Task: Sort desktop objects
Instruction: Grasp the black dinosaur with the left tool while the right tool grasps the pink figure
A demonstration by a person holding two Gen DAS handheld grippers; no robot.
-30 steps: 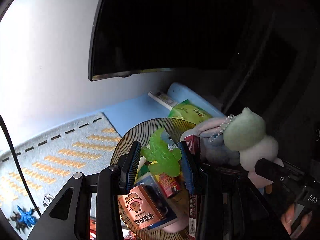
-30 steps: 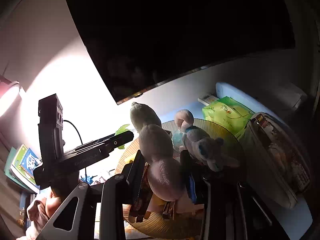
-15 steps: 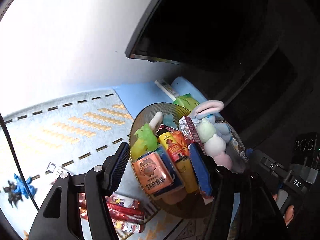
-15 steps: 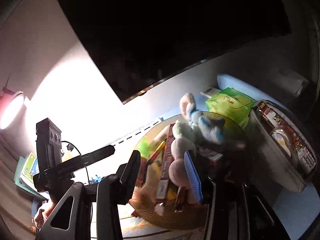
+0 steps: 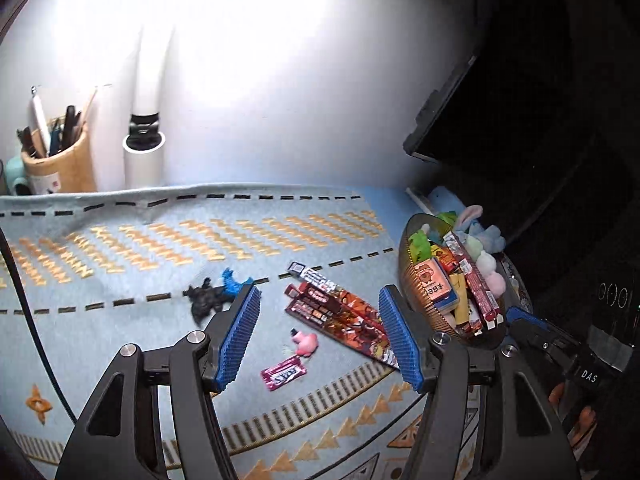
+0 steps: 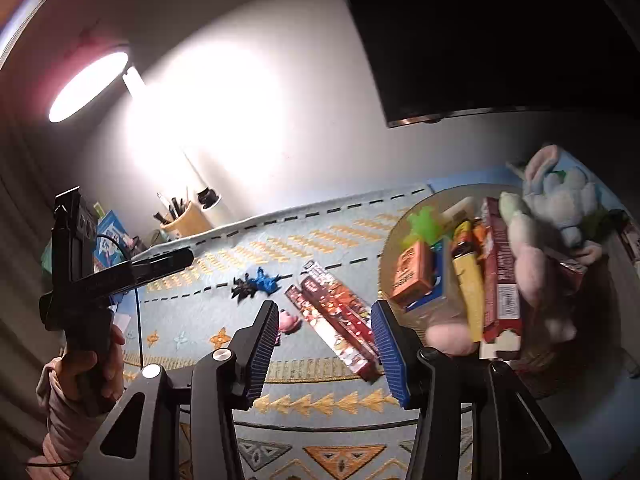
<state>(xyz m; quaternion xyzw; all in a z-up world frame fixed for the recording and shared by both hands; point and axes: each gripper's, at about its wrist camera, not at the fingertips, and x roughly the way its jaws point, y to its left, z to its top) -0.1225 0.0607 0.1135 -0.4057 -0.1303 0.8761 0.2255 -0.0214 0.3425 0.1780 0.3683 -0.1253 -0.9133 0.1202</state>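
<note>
blue patterned mat (image 5: 120, 240) | left gripper (image 5: 320, 336) open, empty | right gripper (image 6: 325, 346) parted, empty | snack boxes (image 5: 340, 312) beside full basket (image 5: 412, 280)

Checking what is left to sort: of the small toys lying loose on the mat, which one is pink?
The pink toy, lying beside the pink candy wrapper; the other loose toy figures, farther back on the mat, are black and blue.

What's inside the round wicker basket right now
The basket holds an orange box, red snack boxes, a green toy and plush toys. Its bottom is covered.
</note>
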